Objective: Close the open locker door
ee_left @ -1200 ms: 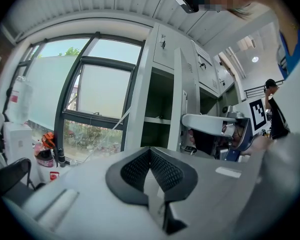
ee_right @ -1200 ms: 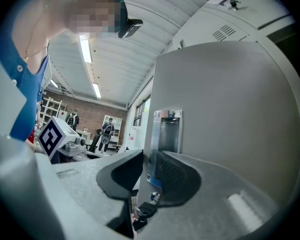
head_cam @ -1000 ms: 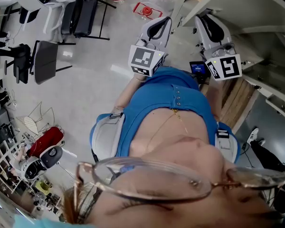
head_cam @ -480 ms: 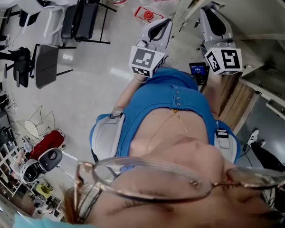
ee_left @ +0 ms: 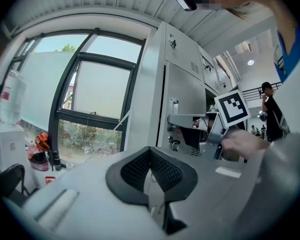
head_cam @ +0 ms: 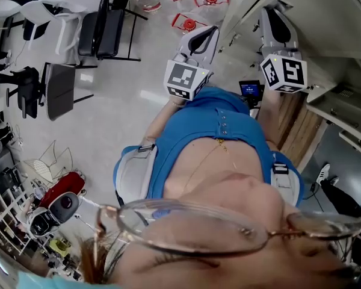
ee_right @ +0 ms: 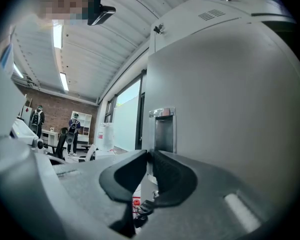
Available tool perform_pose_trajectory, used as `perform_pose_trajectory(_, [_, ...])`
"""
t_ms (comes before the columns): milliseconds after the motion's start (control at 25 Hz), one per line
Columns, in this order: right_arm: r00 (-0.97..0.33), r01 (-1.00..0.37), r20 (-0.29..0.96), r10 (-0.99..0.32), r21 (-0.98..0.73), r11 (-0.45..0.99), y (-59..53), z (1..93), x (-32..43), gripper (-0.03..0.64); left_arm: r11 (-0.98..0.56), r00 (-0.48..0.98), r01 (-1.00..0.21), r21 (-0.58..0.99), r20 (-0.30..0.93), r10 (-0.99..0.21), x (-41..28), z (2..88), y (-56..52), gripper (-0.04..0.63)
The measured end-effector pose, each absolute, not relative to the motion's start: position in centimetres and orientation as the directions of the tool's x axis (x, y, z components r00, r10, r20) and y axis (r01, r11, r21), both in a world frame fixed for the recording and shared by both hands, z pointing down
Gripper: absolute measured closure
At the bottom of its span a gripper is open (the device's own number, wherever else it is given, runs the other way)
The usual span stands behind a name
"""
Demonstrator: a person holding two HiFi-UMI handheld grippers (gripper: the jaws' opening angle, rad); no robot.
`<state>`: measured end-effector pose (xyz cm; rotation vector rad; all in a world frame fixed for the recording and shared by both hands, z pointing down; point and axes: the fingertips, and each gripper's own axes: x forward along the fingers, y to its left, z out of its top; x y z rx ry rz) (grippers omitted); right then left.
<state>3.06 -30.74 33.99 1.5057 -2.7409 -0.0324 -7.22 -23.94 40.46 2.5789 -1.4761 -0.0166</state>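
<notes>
The open locker door is a plain grey panel that fills the right of the right gripper view, with a recessed metal handle at its left edge. My right gripper points level at that handle from close by. Its jaws have just been closing; the pads meet with nothing between them. In the head view it reaches toward the grey door at the top right. My left gripper is shut and empty, facing the locker bank; in the head view it sits left of the right one.
Black chairs and red-capped water bottles stand on the floor beyond the left gripper. Clutter on shelving lies at the lower left. A large window is left of the lockers. People stand far off.
The right gripper has moved up the picture toward the locker door and turned more upright. The left gripper has shifted only slightly.
</notes>
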Motion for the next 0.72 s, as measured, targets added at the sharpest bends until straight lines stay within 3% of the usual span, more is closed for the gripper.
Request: perform_pose_trajectory(720, [-0.389, -0.918, -0.029, -0.921, 0.099, 0.385, -33.0, 33.9, 3.7, 0.571, -0.561, 0.579, -0.811, 0.166, 0.084, -0.811, -7.1, 40.3, -25.6, 0.597])
